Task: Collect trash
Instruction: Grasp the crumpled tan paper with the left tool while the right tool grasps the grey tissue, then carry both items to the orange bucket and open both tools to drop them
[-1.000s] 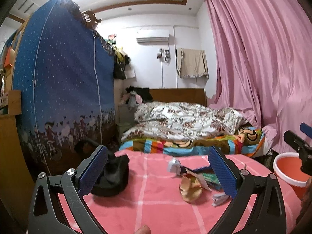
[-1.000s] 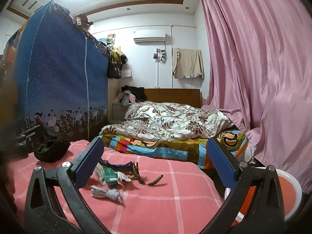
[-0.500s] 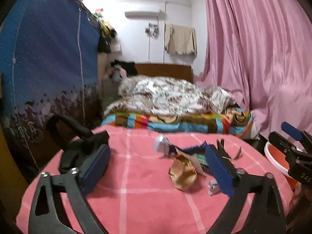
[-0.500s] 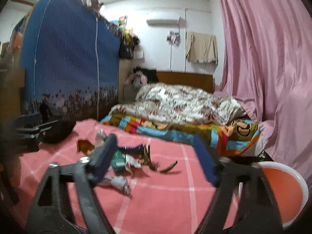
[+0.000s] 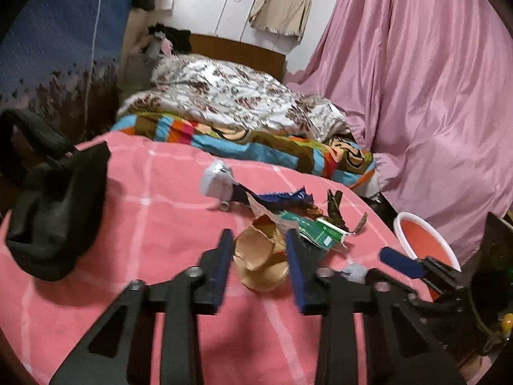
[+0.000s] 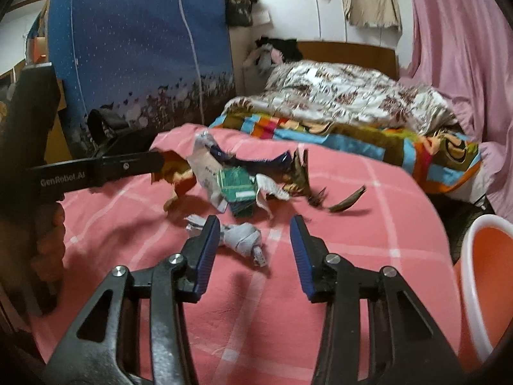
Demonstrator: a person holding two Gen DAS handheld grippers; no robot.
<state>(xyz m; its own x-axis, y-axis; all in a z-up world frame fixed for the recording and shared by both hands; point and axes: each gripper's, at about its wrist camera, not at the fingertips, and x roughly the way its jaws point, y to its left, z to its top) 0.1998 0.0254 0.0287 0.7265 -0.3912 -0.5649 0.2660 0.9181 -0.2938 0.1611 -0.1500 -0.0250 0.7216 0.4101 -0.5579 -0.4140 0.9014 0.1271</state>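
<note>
A pile of trash lies on the pink checked tablecloth (image 5: 166, 224). My left gripper (image 5: 258, 240) is open, its blue pads on either side of a crumpled brown paper bag (image 5: 261, 258). Behind the bag lie a green carton (image 5: 320, 229), a dark blue wrapper (image 5: 279, 197) and a grey-white packet (image 5: 216, 181). My right gripper (image 6: 255, 224) is open around a twisted grey-white tissue wad (image 6: 242, 240) on the cloth. The green carton (image 6: 239, 187) and dried leaf scraps (image 6: 348, 200) lie beyond it. The left gripper's arm (image 6: 96, 168) shows at the left of the right wrist view.
An orange bucket with a white rim (image 5: 423, 240) stands beyond the table's right edge; it also shows in the right wrist view (image 6: 484, 285). A black bag (image 5: 54, 205) sits at the table's left. A bed with quilts (image 5: 240, 102) lies behind, pink curtains (image 5: 416, 80) to the right.
Both grippers have tilted down and moved in toward the trash. Both jaws have narrowed, the left around the brown bag, the right around the tissue wad.
</note>
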